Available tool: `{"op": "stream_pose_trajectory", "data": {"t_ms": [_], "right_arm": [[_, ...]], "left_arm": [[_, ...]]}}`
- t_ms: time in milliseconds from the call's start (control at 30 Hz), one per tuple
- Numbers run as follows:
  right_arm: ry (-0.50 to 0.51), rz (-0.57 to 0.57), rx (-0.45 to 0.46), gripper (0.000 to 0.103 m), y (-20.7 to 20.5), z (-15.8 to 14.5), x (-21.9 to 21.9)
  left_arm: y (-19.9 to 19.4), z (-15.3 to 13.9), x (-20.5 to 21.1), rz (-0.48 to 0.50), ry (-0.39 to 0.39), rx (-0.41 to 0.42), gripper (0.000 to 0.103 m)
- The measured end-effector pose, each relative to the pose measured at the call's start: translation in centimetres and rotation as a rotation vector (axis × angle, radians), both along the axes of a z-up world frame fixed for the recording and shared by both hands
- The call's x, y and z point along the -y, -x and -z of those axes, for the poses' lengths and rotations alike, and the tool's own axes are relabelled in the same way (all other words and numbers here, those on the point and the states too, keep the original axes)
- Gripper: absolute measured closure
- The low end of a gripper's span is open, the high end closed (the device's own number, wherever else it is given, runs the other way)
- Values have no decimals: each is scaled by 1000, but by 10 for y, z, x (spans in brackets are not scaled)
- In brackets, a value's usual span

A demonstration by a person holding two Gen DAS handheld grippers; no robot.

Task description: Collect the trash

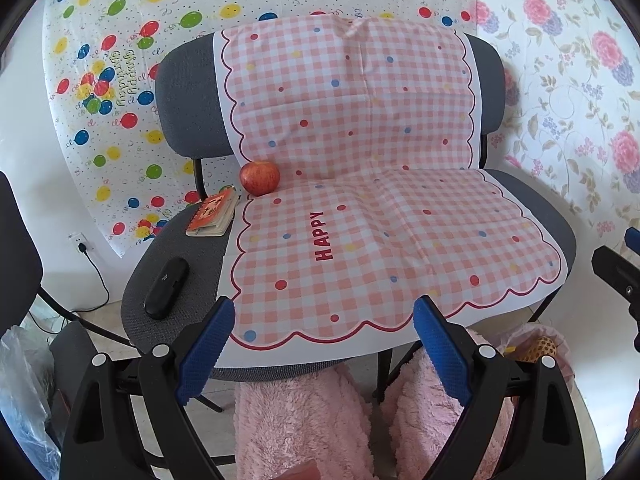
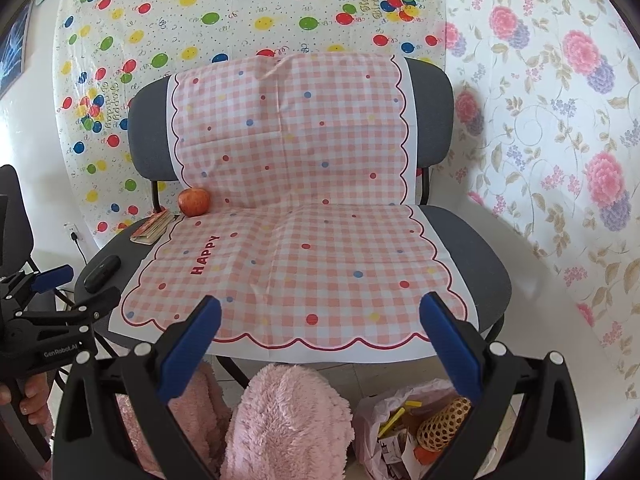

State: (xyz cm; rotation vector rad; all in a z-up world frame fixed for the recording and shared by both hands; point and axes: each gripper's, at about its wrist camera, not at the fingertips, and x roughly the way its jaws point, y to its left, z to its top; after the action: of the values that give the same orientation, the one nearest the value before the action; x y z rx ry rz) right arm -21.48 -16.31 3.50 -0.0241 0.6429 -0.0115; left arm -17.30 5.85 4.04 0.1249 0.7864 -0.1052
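Right gripper [image 2: 320,312] view alone shows full trash bag [image 2: 384,420]

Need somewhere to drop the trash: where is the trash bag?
In the right wrist view, the pink trash bag sits on the floor at lower right, under the chair's front edge, beside the fluffy pink fabric.

Grey chair [image 1: 188,92], checked cloth [image 1: 360,208], apple [image 1: 259,177], notebook [image 1: 212,216], black case [image 1: 166,288]
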Motion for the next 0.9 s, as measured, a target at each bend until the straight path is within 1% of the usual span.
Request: {"op": "stream_pose_trajectory", "data": {"t_ms": [367,900], "right_arm": [[-9,5,-18,6,-3,7,5],[-14,2,-18,6,-3,7,9]], "left_arm": [[-4,1,0,-3,5,-12,13],[-5,4,1,-3,8,-15,13]]}}
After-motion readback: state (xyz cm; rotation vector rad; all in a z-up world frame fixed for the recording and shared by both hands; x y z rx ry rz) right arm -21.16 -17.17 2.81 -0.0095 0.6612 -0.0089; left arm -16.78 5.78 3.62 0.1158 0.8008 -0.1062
